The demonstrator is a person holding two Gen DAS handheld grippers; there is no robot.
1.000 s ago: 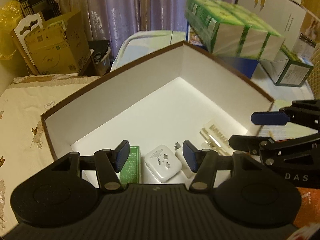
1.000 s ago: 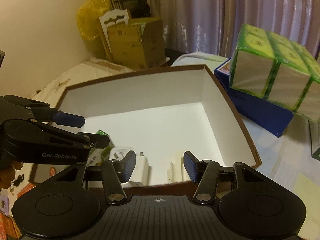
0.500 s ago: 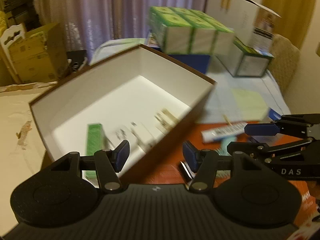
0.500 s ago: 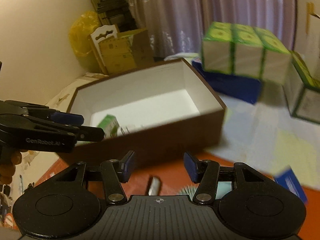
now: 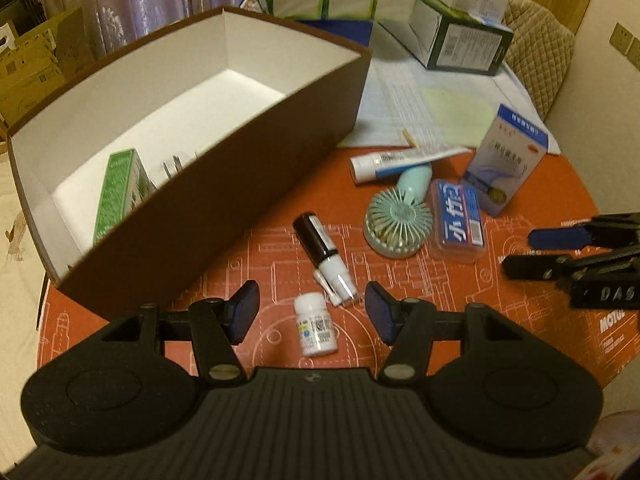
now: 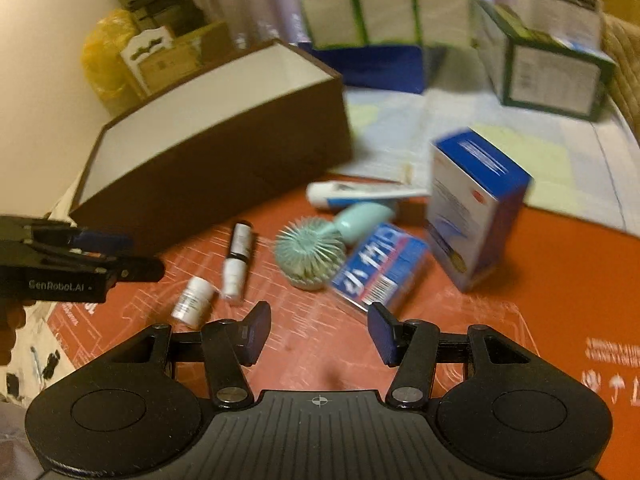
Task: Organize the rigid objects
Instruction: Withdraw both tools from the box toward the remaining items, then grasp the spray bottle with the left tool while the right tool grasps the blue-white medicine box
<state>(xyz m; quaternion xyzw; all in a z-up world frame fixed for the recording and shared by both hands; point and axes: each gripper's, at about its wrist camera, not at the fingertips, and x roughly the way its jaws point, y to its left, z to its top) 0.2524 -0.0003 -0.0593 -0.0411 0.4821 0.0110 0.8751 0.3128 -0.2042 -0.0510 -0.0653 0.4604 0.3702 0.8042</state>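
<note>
Left gripper (image 5: pixel 312 312) jaws apart and empty above small white bottle (image 5: pixel 316 330) on orange mat (image 5: pixel 520 340), right gripper (image 6: pixel 318 334) jaws apart and empty near blue case (image 6: pixel 380 268), mint fan (image 5: pixel 398 220), brown box (image 5: pixel 224 196) holding green carton (image 5: pixel 118 192).
</note>
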